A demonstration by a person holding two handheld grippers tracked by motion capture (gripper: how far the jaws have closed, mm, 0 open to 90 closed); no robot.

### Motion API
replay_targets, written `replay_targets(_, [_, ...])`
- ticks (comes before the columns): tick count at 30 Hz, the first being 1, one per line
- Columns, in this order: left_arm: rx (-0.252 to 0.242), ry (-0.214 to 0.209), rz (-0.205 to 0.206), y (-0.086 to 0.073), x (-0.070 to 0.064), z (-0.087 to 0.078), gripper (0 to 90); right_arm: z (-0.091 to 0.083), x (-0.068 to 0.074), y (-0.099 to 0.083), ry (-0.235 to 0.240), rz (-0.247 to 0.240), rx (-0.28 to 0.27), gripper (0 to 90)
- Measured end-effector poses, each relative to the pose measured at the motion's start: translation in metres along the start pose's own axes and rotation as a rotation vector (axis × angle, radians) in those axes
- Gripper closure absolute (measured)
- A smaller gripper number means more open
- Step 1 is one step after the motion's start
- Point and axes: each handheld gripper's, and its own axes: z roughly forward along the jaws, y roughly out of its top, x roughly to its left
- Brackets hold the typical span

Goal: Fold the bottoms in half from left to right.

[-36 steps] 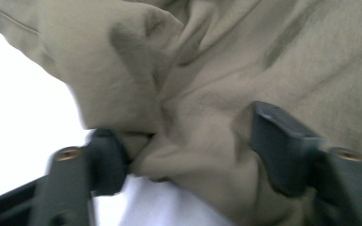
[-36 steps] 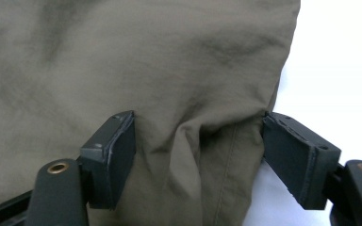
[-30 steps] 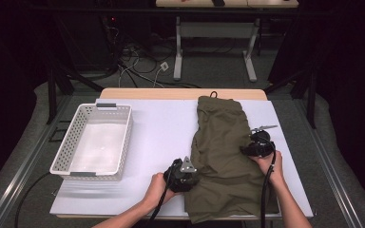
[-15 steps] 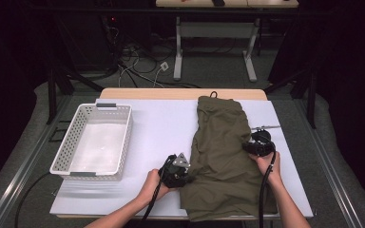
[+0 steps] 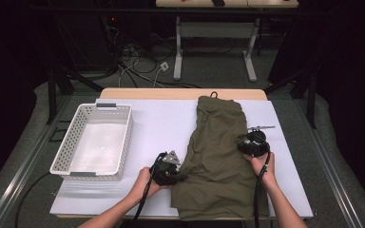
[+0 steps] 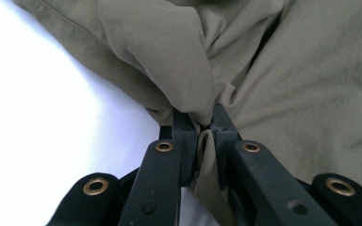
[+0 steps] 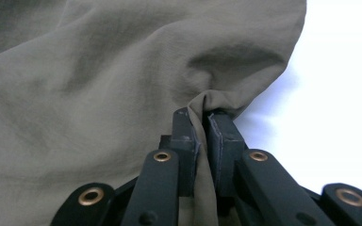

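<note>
Soft, creased olive garment (image 5: 218, 147) bunches between both clamped grippers, left (image 6: 203, 126) and right (image 7: 201, 117); its pinched folds hide the jaw tips.

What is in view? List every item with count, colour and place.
garment: one, olive green, spread lengthwise on the right half of the sheet.
basket: one, white, holding nothing, on the left of the sheet.
sheet: one, white, covering the table.
table: one, light wood, its far edge showing beyond the sheet.
cables: several, black and white, on the floor behind the table.
desk: one, white legs, at the far back.
left tongs: one, black, shut on the garment's left edge.
right tongs: one, black, shut on the garment's right edge.
hands: two, at the near edge, each holding tongs.
</note>
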Motion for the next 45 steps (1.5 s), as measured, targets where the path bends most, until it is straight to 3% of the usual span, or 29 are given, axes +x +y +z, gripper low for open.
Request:
replay_targets(6, [-0.005,-0.001,-0.01,-0.004,0.0,-0.003,85.2,-0.004,0.0,0.003,-0.013,-0.033,0.015,81.4])
replay_targets(9, [0.009,0.0,-0.001,-0.005,-0.003,-0.001,85.1,-0.013,-0.006,0.004,-0.103,-0.063,-0.013,82.4])
replay_targets(14, [0.016,0.014,0.007,-0.004,-0.006,-0.001,83.7,-0.005,-0.01,-0.001,-0.122,-0.096,0.013,81.9])
replay_targets(16, [0.017,0.012,-0.006,-0.004,-0.007,-0.003,74.1,-0.004,-0.01,0.0,-0.126,-0.105,0.005,81.2])
replay_targets(17, [0.019,0.015,-0.01,-0.003,-0.007,-0.003,63.0,-0.005,-0.011,0.001,-0.12,-0.098,-0.002,77.3])
replay_targets(19, [0.016,0.02,-0.034,-0.004,-0.009,0.0,45.6,-0.003,-0.013,0.002,-0.093,-0.093,0.001,56.0])
replay_targets(20, [0.018,0.025,-0.046,-0.004,-0.01,0.004,40.3,-0.001,-0.014,0.003,-0.075,-0.086,0.007,50.4])
replay_targets(22, [0.007,0.047,-0.027,-0.005,-0.013,0.008,37.4,0.003,-0.015,0.003,-0.058,-0.077,0.008,48.3])
replay_targets(23, [-0.007,0.062,-0.006,-0.005,-0.016,0.009,41.8,0.004,-0.015,0.003,-0.056,-0.083,0.003,48.7])
replay_targets(26, [-0.033,0.103,0.043,-0.007,-0.022,0.012,67.9,0.006,-0.01,0.004,-0.053,-0.099,-0.001,56.0])
replay_targets(29, [-0.024,0.095,0.057,-0.006,-0.022,0.011,82.9,0.008,-0.007,0.005,-0.024,-0.103,-0.009,73.3])
replay_targets(34, [-0.019,0.07,0.05,-0.007,-0.015,0.003,85.6,0.011,-0.004,0.006,0.004,-0.083,-0.015,82.3])
replay_targets(45, [-0.021,0.071,0.018,-0.017,-0.008,-0.012,85.8,0.018,0.012,0.011,0.03,-0.089,-0.013,83.3])
